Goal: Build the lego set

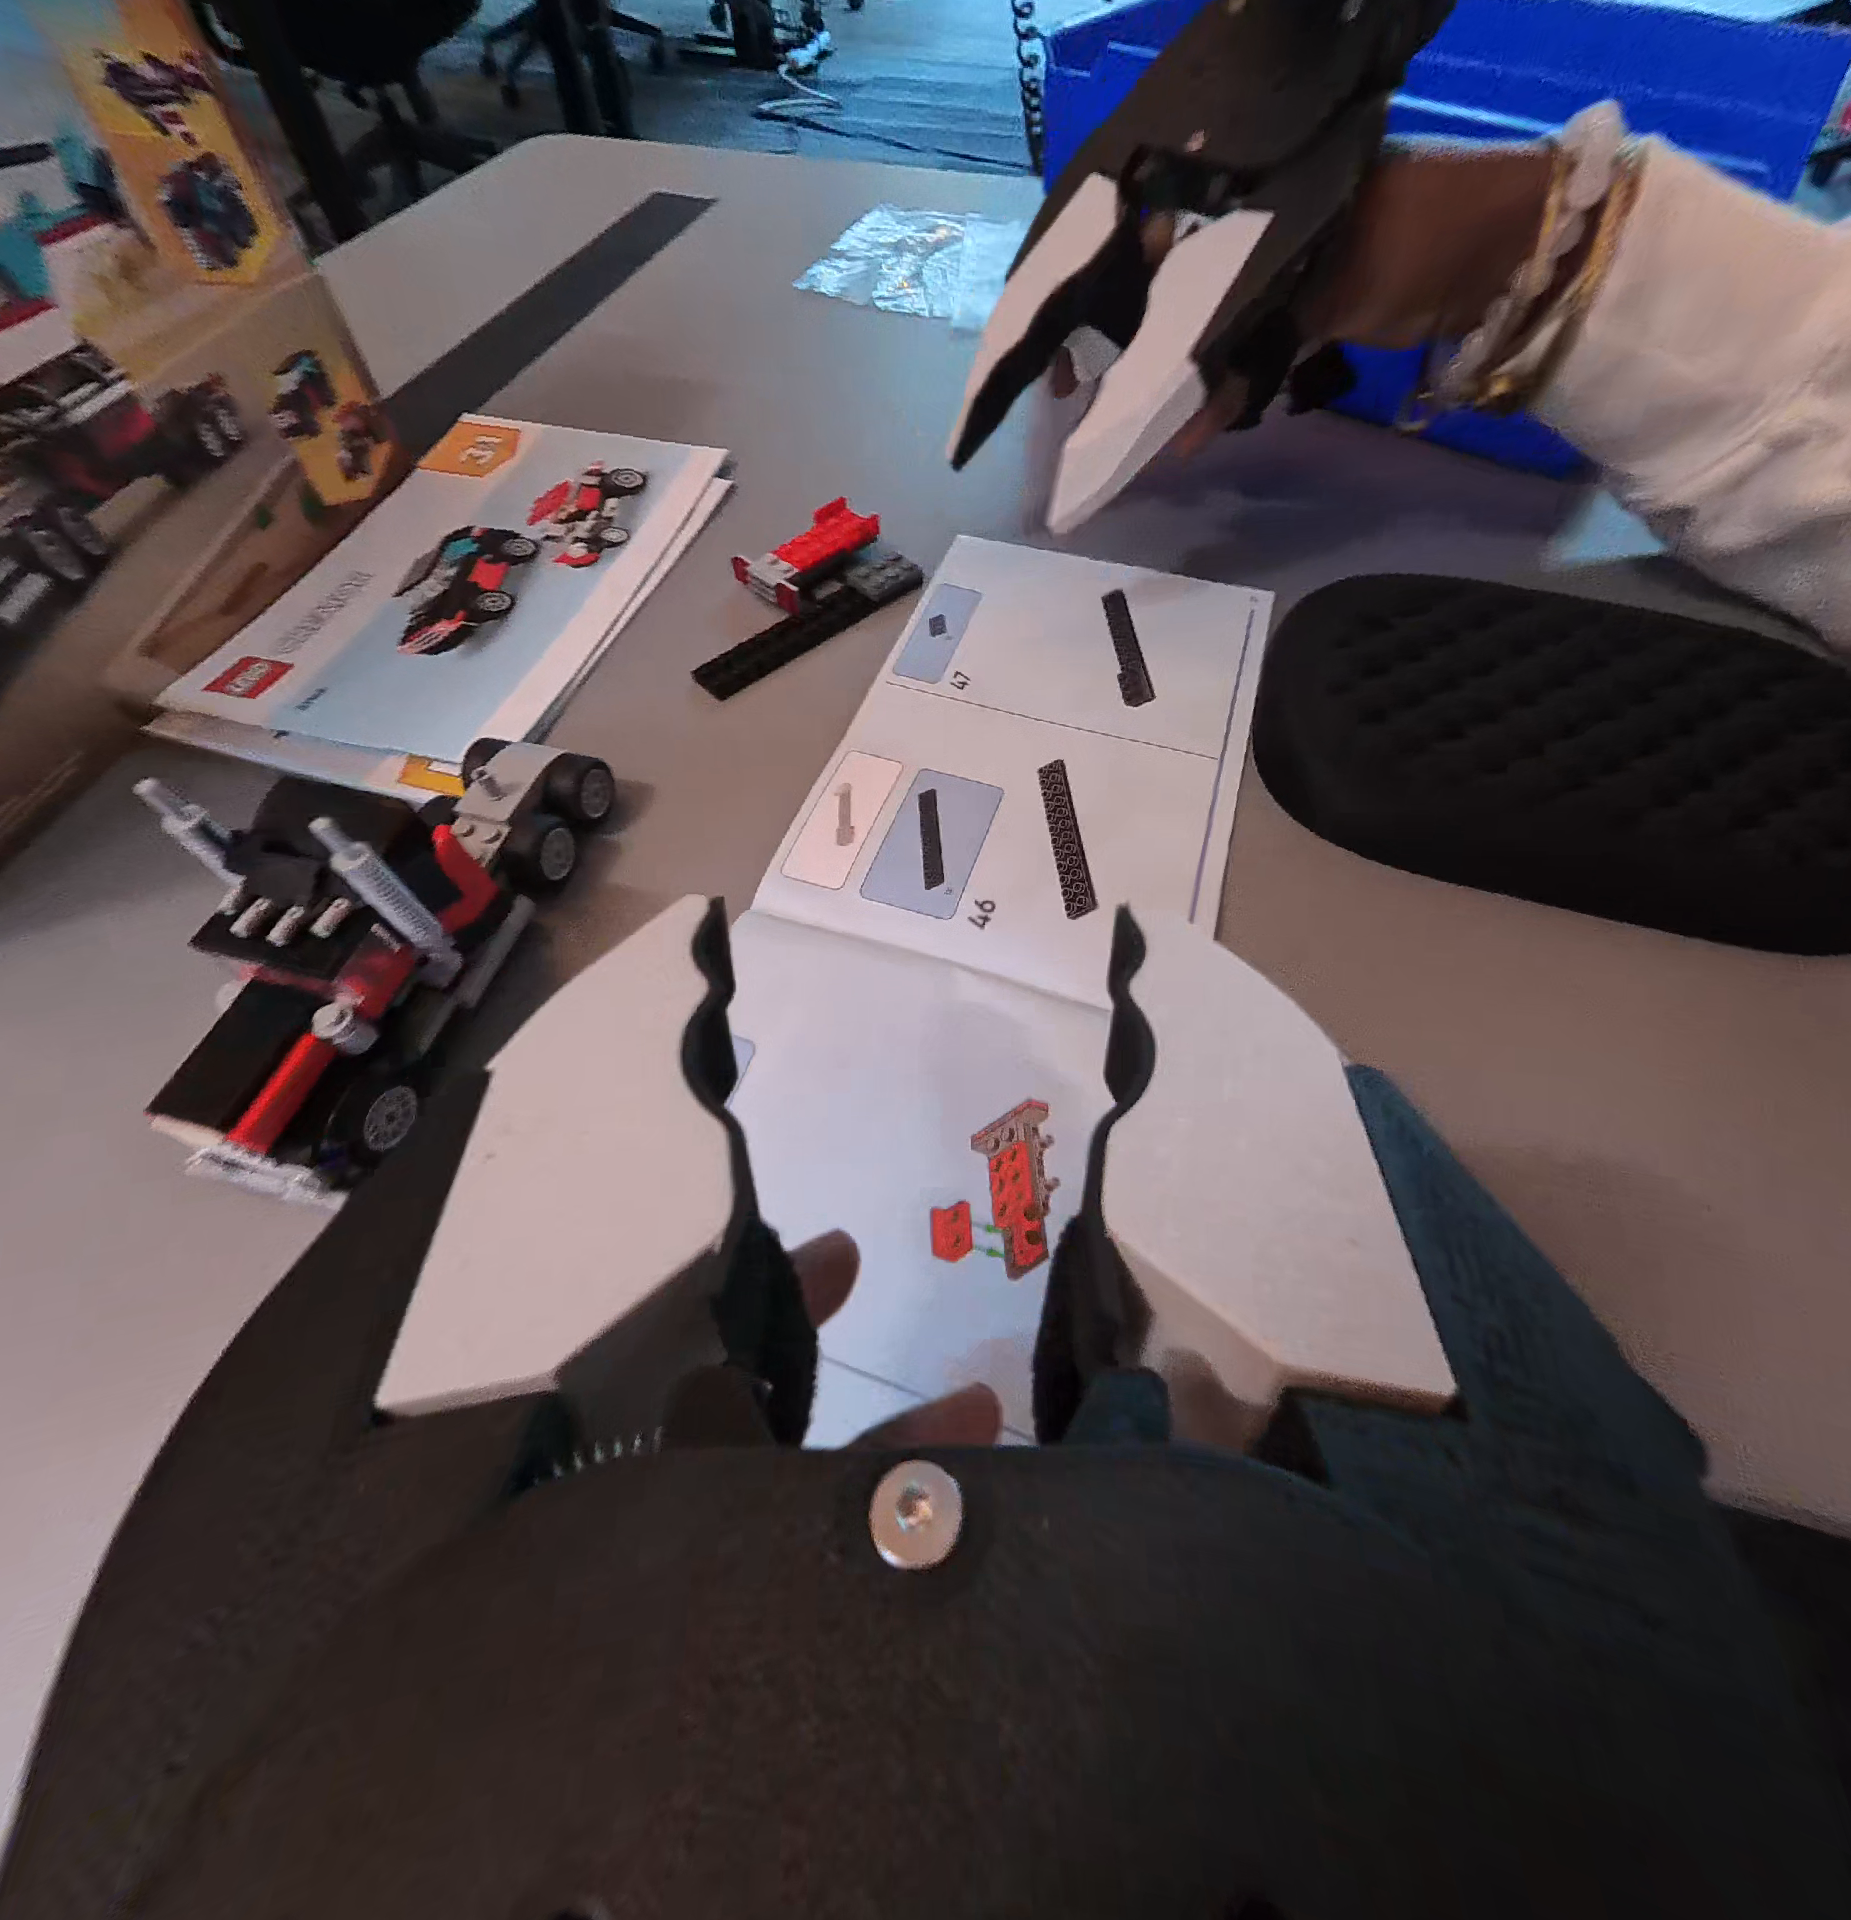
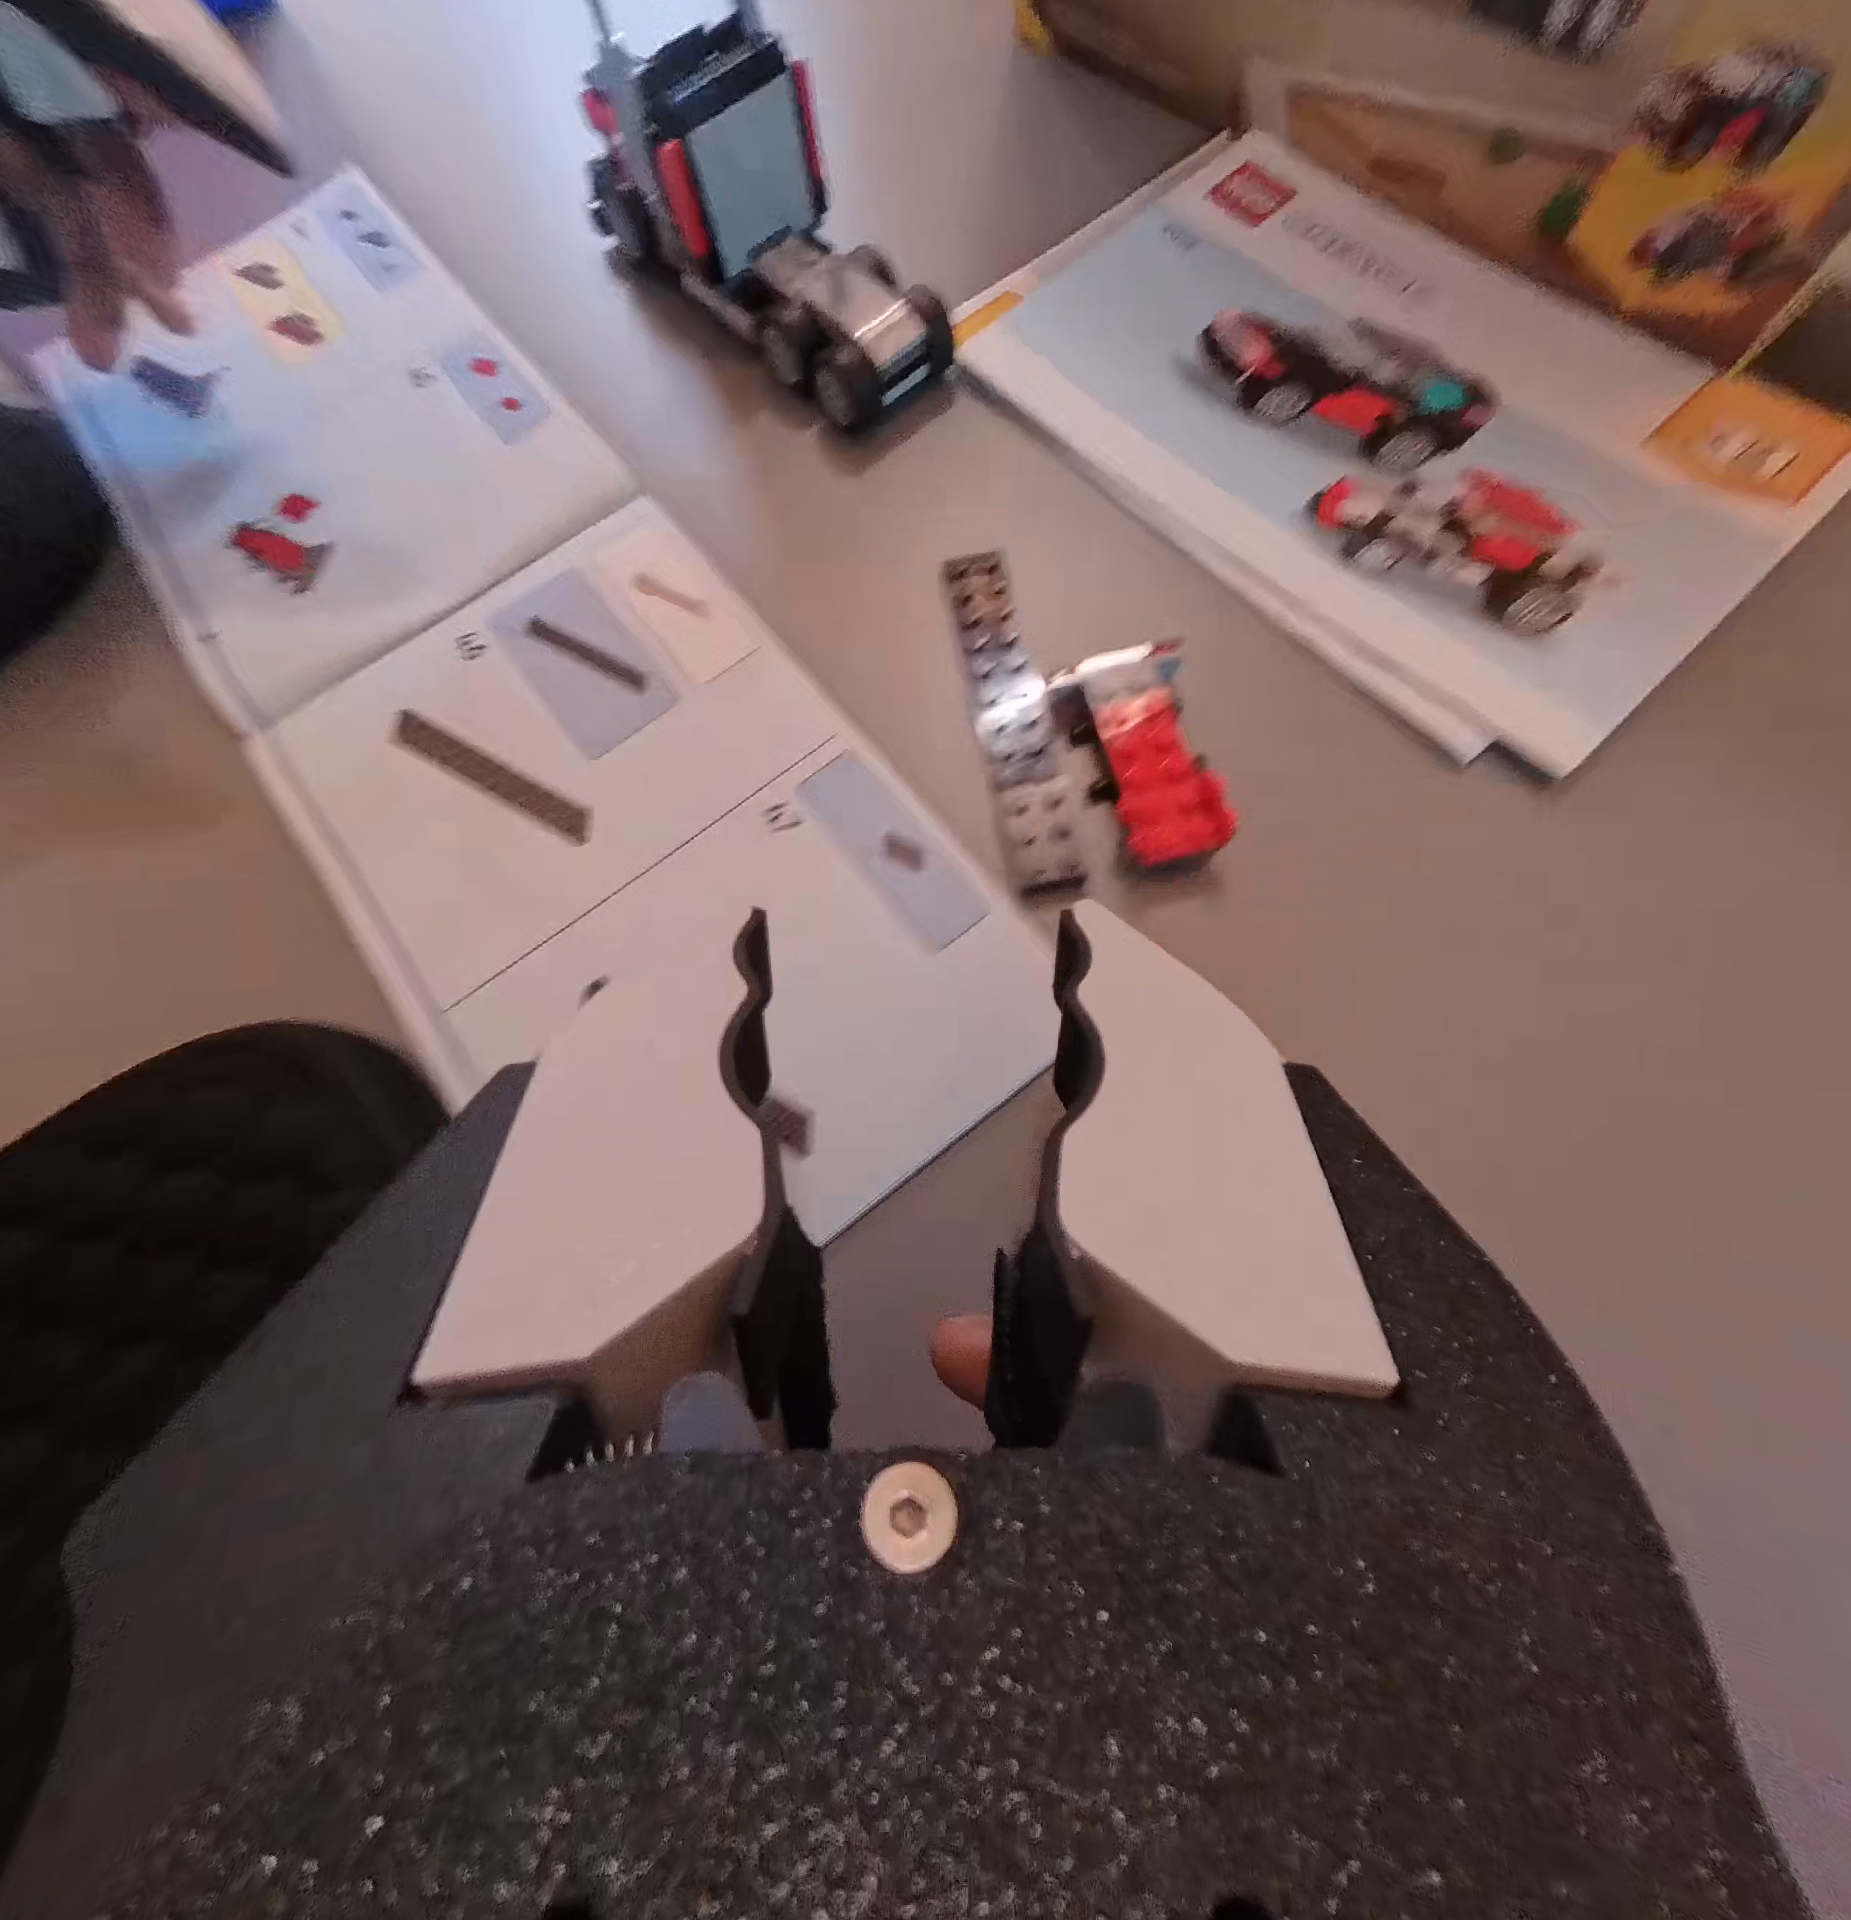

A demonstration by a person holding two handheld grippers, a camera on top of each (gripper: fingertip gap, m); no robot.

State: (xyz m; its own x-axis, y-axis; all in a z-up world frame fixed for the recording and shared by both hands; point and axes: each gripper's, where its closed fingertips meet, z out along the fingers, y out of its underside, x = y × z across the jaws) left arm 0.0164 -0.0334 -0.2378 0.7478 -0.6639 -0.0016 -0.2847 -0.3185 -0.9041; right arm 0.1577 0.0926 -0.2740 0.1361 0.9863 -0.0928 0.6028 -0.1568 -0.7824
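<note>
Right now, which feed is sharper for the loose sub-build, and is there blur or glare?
Left wrist view: sub-build fairly sharp, edges bent by the wide lens, right tongs slightly smeared. Right wrist view: motion blur throughout, sub-build soft, glare whitening the long plate.

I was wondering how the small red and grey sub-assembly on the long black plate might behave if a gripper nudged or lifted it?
The red and grey sub-assembly sits at one end of the long black plate, so lifting may tip it. It looks rigid and light. Pushed, it would probably slide across the smooth table, not roll.
</note>
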